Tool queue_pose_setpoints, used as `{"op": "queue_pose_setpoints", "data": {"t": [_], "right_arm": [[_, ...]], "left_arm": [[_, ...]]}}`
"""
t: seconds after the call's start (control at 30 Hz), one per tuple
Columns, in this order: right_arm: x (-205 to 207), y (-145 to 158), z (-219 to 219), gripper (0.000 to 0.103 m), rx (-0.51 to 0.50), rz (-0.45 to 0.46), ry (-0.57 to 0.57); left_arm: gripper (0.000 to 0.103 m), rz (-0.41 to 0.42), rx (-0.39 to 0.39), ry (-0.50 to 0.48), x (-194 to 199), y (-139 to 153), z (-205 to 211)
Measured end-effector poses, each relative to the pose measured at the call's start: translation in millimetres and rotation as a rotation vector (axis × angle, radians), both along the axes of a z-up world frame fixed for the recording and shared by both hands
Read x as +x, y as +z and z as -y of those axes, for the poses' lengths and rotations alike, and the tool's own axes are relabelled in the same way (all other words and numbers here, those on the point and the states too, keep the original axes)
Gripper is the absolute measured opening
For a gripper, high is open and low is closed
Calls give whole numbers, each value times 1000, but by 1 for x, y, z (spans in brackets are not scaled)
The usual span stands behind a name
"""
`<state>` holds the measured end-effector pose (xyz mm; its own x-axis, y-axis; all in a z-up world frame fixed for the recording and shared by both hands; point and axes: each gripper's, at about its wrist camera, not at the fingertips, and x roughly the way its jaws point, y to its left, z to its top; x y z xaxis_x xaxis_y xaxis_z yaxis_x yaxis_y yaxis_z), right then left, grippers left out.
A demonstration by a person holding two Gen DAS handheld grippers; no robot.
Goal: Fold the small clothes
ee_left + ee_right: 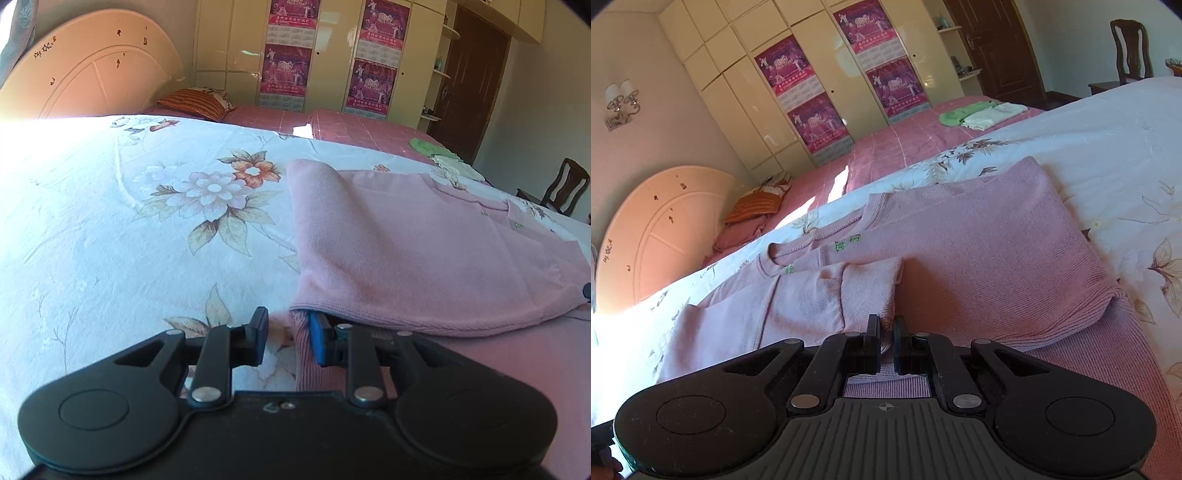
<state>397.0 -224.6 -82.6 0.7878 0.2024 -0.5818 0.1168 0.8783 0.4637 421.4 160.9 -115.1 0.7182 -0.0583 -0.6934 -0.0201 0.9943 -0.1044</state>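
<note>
A pink sweater (979, 243) of fine ribbed knit — soft, matt — lies on a smooth floral cotton sheet (110, 221). Both grippers (284, 332) (886, 332) are matt black plastic. The wardrobe doors (746, 96) are glossy.

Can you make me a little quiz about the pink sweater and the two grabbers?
1. True or false: the right gripper is pinching a bit of the pink sweater.
2. Which gripper has its fingers apart? A) left gripper B) right gripper
3. Fill in: the sweater lies on a white sheet printed with ____.

Key:
1. True. A fold of knit sits between its nearly closed fingers.
2. A. The left one is open, straddling the sweater's edge.
3. Flowers.
</note>
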Motion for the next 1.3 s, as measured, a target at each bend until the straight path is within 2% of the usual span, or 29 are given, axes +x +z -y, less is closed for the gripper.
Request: {"op": "queue_pose_setpoints", "data": {"t": [0.1, 0.17, 0.23, 0.3, 0.37, 0.4, 0.43, 0.5, 0.53, 0.63, 0.7, 0.77, 0.83, 0.87, 0.93, 1.0, 1.1, 1.23, 1.3], "right_arm": [[2, -2, 1, 5, -1, -17, 7], [1, 0, 1, 5, -1, -8, 11], [1, 1, 0, 5, -11, 2, 16], [3, 0, 0, 5, -17, -1, 14], [4, -2, 0, 5, -20, -8, 7], [4, -3, 0, 5, -27, -14, 3], [5, -6, 0, 5, -34, -25, -3], [4, -12, 5, 5, -28, -54, -7], [2, -12, 9, 5, -16, -54, 2], [-6, -2, 19, 6, 9, -17, 18], [-2, 3, 25, 6, 17, 3, 13], [11, 5, 28, 6, 37, 4, 6], [27, 4, 24, 6, 39, -1, 23], [34, 2, 21, 6, 29, -12, 38], [52, -10, 11, 6, -11, -78, 88], [55, -7, 6, 6, -60, -50, 101], [61, -4, 4, 6, -46, -3, 97], [82, -14, -8, 5, -99, -47, 131], [86, -19, -10, 5, -129, -38, 133]], "left_arm": [[25, 30, -69, 21, -20, 9, -10], [25, 117, -133, 17, -30, 22, -16], [29, 166, -161, -12, -24, 30, -12], [29, 137, -168, -42, -3, 27, -3], [29, 92, -196, -56, 19, 12, 2], [29, 39, -202, -40, 30, -1, 3], [26, 30, -227, -42, 35, -11, 0], [26, 38, -253, -35, 34, -10, -3], [29, 43, -247, -27, 31, -7, -4], [44, 140, -209, -41, 18, 12, -2], [48, 135, -198, -63, 28, 15, 3], [48, 94, -185, -81, 47, 9, 9], [49, 9, -162, -89, 67, -9, 14], [49, 29, -121, -96, 68, -9, 18], [49, -4, -77, -104, 77, -1, 24], [51, 42, -95, -119, 82, 11, 24], [52, 62, -55, -134, 108, 17, 30], [51, -8, -43, -131, 156, -4, 32], [51, 18, -69, -127, 166, -10, 26]]}}
